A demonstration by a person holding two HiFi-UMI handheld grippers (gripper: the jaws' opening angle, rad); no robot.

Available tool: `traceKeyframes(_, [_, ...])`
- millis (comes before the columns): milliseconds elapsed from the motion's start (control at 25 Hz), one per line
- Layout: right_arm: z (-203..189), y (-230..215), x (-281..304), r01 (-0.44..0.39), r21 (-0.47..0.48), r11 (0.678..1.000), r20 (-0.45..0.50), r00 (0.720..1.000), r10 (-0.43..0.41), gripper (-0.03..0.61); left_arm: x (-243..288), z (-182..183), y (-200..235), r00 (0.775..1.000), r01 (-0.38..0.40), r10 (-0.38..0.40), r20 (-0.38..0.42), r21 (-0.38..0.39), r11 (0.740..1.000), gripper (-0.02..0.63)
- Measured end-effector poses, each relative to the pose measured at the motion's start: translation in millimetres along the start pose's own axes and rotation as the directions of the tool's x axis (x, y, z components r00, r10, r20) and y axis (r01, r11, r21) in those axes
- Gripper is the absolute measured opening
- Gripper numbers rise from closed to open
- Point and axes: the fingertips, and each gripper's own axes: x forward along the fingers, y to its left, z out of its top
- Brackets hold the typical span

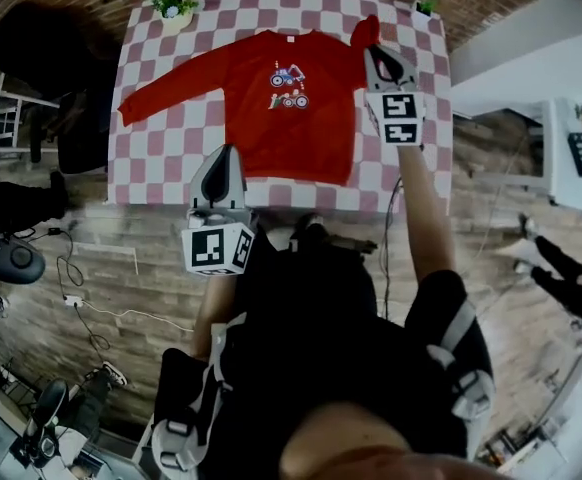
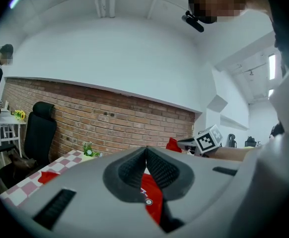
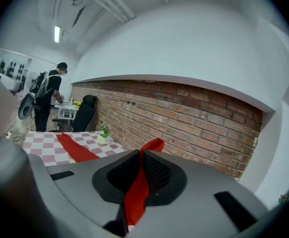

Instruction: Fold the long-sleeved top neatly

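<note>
A red long-sleeved top (image 1: 291,118) with a tractor print lies flat, front up, on a pink-and-white checked table (image 1: 131,168). Its left sleeve (image 1: 171,88) stretches out flat toward the table's left side. My right gripper (image 1: 373,50) is shut on the other sleeve's cuff (image 3: 137,192) and holds it raised above the top's right shoulder, the red cloth running between the pads. My left gripper (image 1: 229,151) hovers at the top's near hem, jaws shut with nothing between the pads; the red print shows beyond them (image 2: 149,202).
A small potted plant (image 1: 174,8) stands at the table's far left corner, another (image 1: 426,8) at the far right. A black office chair (image 1: 41,58) is left of the table. Cables (image 1: 81,298) lie on the wooden floor. A person (image 3: 47,95) stands far off.
</note>
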Motion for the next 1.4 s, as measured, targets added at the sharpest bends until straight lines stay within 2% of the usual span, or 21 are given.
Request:
traceKeyframes(320, [-16.3, 127.6, 41.6, -0.082, -0.12, 0.989, -0.094, 0.993, 0.071, 0.028, -5.9, 0.6, 86.6, 0.999, 0.02, -0.021, -0.027, -0.021, 1.0, 0.008])
traceKeyframes(680, [-80.7, 275.3, 76.6, -0.196, -0.195, 0.961, -0.219, 0.964, 0.152, 0.028, -21.9, -9.1, 168.9, 0.998, 0.012, -0.015, -0.06, -0.04, 0.999, 0.008])
traceKeyframes(920, [-144.9, 342.8, 83.1, -0.254, -0.24, 0.937, -0.317, 0.933, 0.171, 0.028, -28.3, -23.0, 200.1, 0.996, 0.016, -0.021, -0.086, -0.059, 0.998, 0.008])
traceKeyframes(1160, [-196.4, 400.5, 71.1, -0.346, -0.286, 0.893, -0.418, 0.884, 0.208, 0.028, -30.6, -33.8, 222.0, 0.994, 0.017, -0.026, -0.107, -0.083, 0.996, 0.008])
traceKeyframes(1400, [-221.5, 429.2, 65.5, -0.386, -0.275, 0.881, -0.485, 0.846, 0.22, 0.028, -30.0, -41.1, 236.4, 0.993, 0.031, -0.04, -0.112, -0.086, 0.996, 0.008])
